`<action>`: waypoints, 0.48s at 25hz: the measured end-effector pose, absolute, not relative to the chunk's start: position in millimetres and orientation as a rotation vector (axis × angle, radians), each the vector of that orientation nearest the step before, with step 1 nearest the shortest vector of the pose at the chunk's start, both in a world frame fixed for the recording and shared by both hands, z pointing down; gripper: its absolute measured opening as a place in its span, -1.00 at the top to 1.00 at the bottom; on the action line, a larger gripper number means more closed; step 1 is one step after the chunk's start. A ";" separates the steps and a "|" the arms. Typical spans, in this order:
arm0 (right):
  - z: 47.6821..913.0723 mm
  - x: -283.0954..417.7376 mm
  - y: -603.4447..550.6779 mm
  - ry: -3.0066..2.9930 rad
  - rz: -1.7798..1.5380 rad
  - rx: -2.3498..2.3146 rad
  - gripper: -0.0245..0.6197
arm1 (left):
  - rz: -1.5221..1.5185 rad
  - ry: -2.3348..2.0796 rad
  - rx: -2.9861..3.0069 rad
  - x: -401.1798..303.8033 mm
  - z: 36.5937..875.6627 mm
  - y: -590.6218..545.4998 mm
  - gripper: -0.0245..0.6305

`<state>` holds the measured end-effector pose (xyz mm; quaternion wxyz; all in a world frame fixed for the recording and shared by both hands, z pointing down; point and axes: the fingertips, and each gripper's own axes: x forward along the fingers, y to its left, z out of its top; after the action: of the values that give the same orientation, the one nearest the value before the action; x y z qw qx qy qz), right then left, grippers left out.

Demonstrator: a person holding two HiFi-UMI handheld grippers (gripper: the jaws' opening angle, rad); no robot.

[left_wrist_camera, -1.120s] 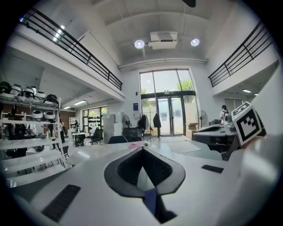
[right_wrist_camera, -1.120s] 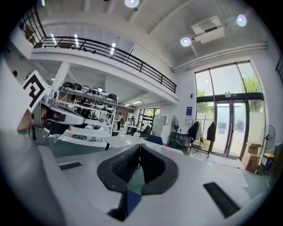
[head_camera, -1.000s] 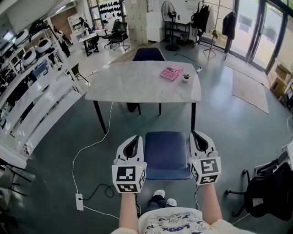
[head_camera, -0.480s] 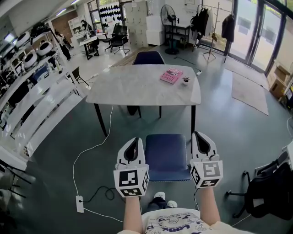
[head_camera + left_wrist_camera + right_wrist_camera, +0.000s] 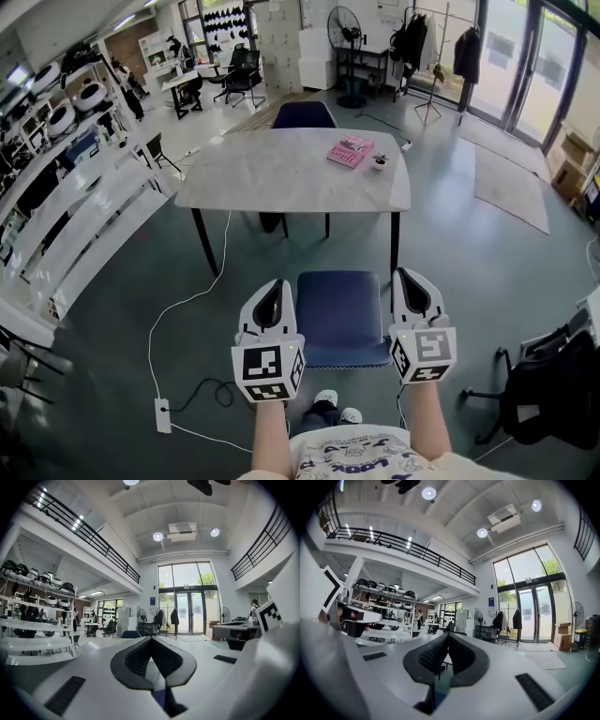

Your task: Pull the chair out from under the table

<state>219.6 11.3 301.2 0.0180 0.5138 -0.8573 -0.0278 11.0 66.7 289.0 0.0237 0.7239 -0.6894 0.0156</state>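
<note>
— When looked at along the left gripper (image 5: 151, 638), shut or apart?
— Shut. Pressed tight together, with nothing pinched. Same for the right gripper (image 5: 447, 634): closed on empty air.
— And where, seen from up top?
— Held out level, one on each side of the chair (image 5: 340, 317). Hard to tell whether touching the blue seat or just beside.
— And the chair itself?
— Between the two, on the near side of the table (image 5: 281, 178). Seat just past the table's edge. Looks out from under, or very nearly.
— Anything to go wrong from here?
— Maybe. Can't grab while closed like that. Could slip away or twist crooked if only nudged with the sides. Might swing into the table leg (image 5: 395, 242) if tugged harder on one side. Would then shake the pink box (image 5: 352, 150) and the little pot (image 5: 381, 160) up there.
— Anything behind?
— Yes, white shoes (image 5: 326, 398) right behind the chair. Might bump toes if dragged back too far. Better to take hold first, then pull straight.
</note>
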 end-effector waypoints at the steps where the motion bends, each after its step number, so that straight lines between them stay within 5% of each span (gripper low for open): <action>1: 301.3 219.8 11.0 -2.663 -0.084 1.594 0.90 | 0.052 -2.132 2.238 11.1 289.5 66.3 0.88; 12: 301.4 224.4 7.3 -2.660 -0.074 1.607 0.90 | 0.072 -2.129 2.230 12.6 294.2 60.7 0.88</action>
<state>224.4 7.3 301.4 0.0164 0.5170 -0.8555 -0.0238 12.6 60.7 294.2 0.0286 0.7227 -0.6901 0.0233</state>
